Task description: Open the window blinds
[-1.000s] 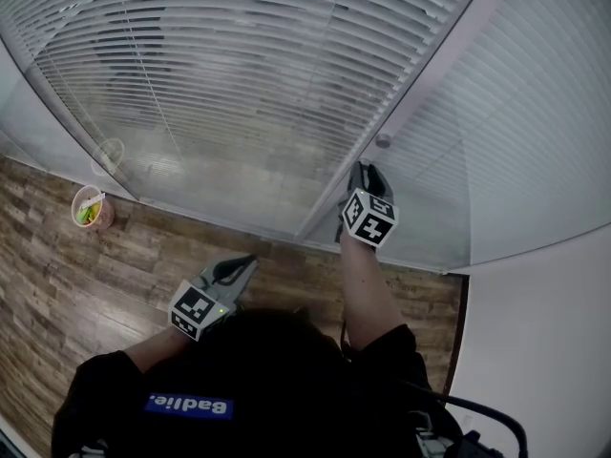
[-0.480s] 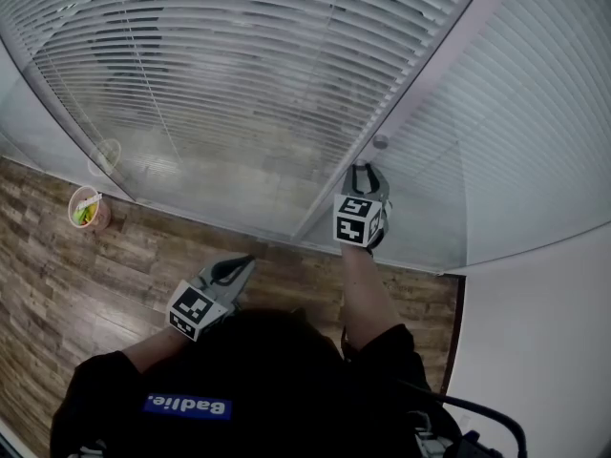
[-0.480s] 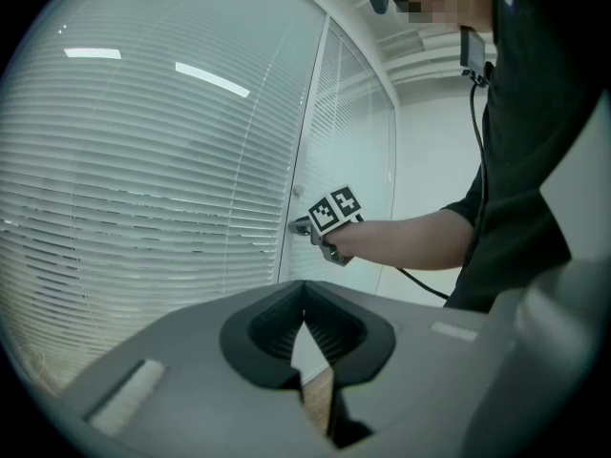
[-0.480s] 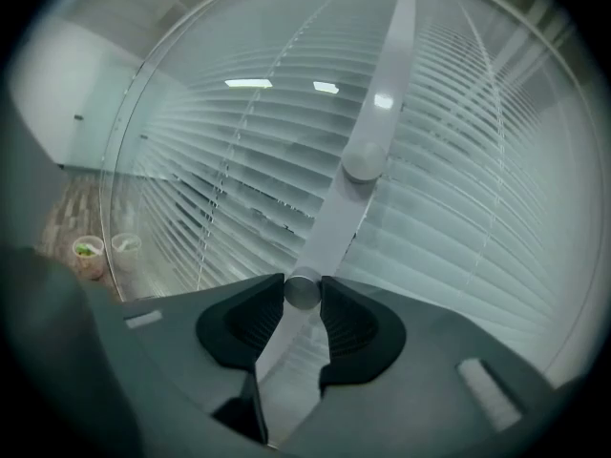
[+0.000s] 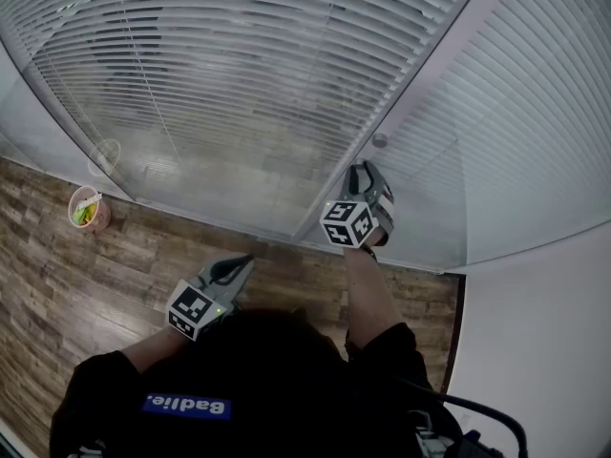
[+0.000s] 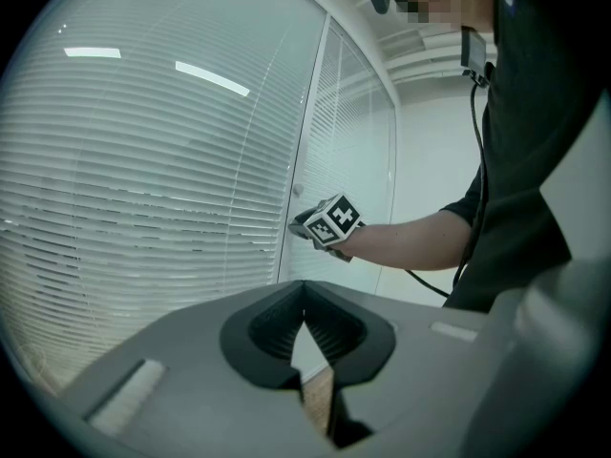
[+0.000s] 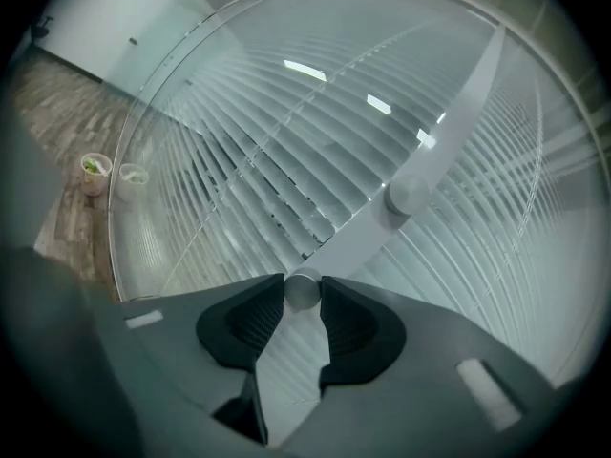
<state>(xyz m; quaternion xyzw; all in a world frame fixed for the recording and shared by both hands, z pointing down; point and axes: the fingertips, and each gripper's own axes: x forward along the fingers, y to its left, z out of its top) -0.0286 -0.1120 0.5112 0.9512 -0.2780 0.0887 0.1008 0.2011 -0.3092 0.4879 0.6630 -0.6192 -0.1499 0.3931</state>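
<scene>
Item: window blinds (image 5: 239,84), two slatted panels behind glass, parted by a pale upright post (image 5: 420,79), directly ahead of the person and above the wood-pattern floor (image 5: 95,275). Change noted: the right gripper (image 5: 367,172) has rolled about its own axis since a moment ago; its marker cube (image 5: 346,222) now shows a different face to the head view, while the hand itself has barely shifted. Grip: its jaws pinch a small round knob (image 7: 304,290) on the post, one pad on each side. A second knob (image 7: 409,195) sits further up the same post, untouched. Meaning for the task: the roll reads as a twist of the pinched knob, probably the slat control, so the opening step appears to be under way. The slats show no clear change of tilt yet; the left panel lets some dim view through, and the right panel looks more closed. Left gripper (image 5: 239,267): held low and away from the window, its tips pressed together on nothing, idle. Containers: one small cup (image 5: 102,216) stands on the floor just beside the base of the left panel, with its faint reflection in the glass behind it. Contents: something green and pale, too small to name.
</scene>
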